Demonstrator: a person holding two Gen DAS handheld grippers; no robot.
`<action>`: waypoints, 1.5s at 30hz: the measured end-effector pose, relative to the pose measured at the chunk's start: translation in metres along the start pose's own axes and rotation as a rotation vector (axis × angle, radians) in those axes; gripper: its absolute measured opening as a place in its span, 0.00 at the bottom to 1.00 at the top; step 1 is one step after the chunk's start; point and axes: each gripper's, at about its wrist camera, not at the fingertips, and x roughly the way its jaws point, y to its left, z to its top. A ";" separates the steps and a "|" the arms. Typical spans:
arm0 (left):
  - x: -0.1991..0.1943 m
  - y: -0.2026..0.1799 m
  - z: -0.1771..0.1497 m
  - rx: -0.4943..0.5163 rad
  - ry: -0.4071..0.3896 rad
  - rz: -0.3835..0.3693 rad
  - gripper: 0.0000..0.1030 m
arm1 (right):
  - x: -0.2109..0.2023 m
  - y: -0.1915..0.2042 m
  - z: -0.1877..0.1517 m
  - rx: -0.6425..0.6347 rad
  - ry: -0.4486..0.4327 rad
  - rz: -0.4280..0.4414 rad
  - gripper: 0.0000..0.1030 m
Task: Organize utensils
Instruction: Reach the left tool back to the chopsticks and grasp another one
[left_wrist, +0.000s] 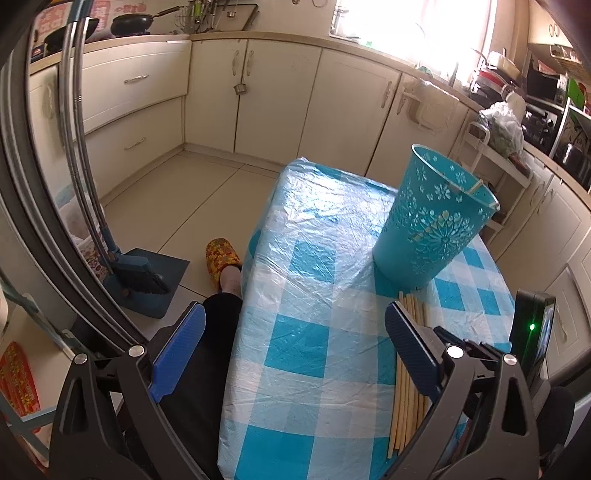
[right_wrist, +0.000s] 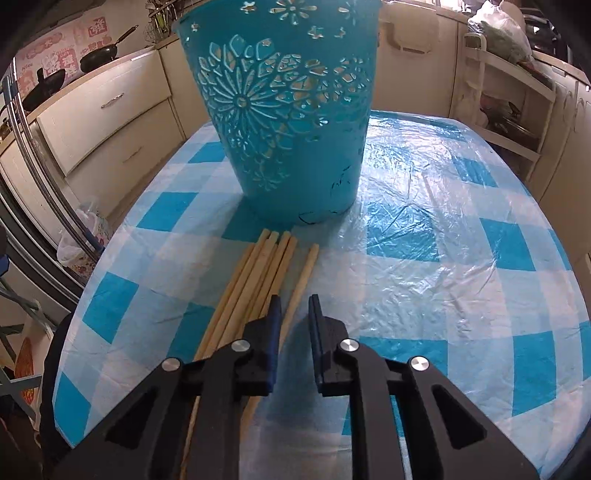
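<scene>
One chopstick (right_wrist: 301, 280) between right gripper (right_wrist: 294, 301) fingers (contact unclear).

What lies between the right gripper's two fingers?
One wooden chopstick, apart from the bundle, runs into the narrow gap of the right gripper; whether the pads press it is unclear. Right wrist view.

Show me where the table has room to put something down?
Free: the cloth right of the bucket, out to the table edge, and the strip left of the chopsticks. Crowded: the short gap between bucket and chopsticks, where the right tool straddles one stick.
</scene>
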 end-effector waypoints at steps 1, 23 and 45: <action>0.003 -0.004 -0.001 0.014 0.010 -0.001 0.91 | 0.000 -0.001 0.001 -0.010 0.002 0.002 0.12; 0.115 -0.095 -0.015 0.279 0.246 0.069 0.91 | -0.014 -0.049 -0.005 -0.004 0.015 0.131 0.10; 0.123 -0.091 -0.011 0.254 0.264 0.073 0.64 | -0.010 -0.052 0.000 0.004 0.007 0.137 0.19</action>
